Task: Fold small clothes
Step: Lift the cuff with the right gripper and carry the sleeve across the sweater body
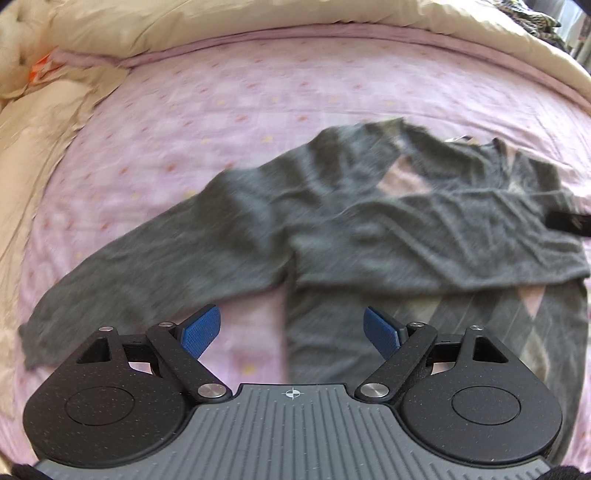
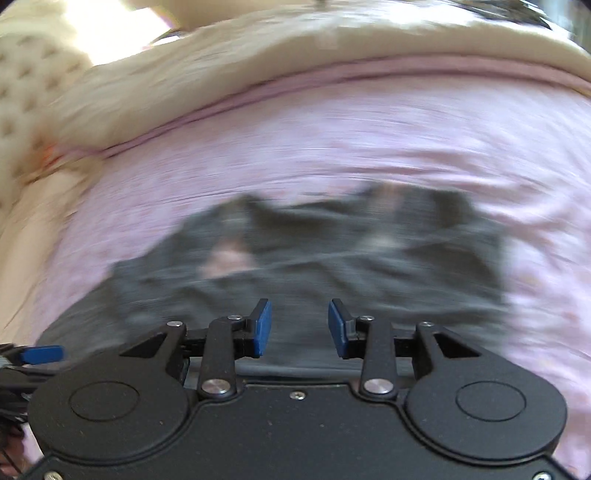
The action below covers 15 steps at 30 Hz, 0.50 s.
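My left gripper [image 1: 291, 330] and right gripper [image 2: 300, 328] both hung released and empty above the grey sweater [image 1: 406, 221], centred on the pink bedsheet [image 1: 221, 110]; 1 sleeve lay folded across, 1 sprawled left.

1. We see a grey sweater [image 1: 369, 221] spread on the pink bed sheet [image 1: 240, 110], one sleeve [image 1: 147, 266] stretched left.
2. Our left gripper [image 1: 291, 332] hovers above its hem, jaws wide apart, holding nothing.
3. A cream quilt [image 1: 258, 14] borders the sheet.

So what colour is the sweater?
Dark grey sweater with pink argyle diamonds; clearest in the left wrist view.
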Motion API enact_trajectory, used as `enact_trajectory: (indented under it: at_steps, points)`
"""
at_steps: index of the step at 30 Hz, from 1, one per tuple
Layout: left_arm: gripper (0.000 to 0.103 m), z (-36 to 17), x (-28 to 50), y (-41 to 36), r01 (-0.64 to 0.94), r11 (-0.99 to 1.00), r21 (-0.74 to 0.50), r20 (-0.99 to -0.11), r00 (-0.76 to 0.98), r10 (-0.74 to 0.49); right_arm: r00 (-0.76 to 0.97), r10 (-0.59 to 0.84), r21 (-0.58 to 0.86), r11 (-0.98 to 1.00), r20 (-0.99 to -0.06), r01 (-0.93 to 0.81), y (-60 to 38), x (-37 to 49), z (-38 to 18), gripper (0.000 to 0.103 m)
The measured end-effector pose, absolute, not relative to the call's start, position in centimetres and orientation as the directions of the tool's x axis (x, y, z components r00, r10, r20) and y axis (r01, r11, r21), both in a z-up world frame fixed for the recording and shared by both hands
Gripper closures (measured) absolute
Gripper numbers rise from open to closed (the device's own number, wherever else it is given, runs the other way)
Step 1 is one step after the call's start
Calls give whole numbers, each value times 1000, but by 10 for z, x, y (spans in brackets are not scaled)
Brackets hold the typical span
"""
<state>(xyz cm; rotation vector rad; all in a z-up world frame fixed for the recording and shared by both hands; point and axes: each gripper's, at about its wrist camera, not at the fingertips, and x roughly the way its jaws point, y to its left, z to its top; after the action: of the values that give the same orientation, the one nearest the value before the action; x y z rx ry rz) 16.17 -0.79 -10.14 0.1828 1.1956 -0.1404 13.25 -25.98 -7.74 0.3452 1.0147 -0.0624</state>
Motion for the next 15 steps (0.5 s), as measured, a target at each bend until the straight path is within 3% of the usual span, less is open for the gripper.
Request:
enact_trajectory:
  at_steps: [7, 13, 15]
  points:
    - [18, -130, 191, -53, 246, 967, 73, -930, 368, -23, 487, -50, 192, 880, -872, 434, -364, 116, -98, 56]
    - [18, -173, 208, -55, 228, 959, 165, -950, 297, 93, 456, -73, 180, 854, -887, 488, -402, 125, -127, 60]
    - [12, -185, 210, -46, 212, 966, 150, -959, 269, 90, 456, -66, 193, 846, -888, 498, -407, 131, -136, 60]
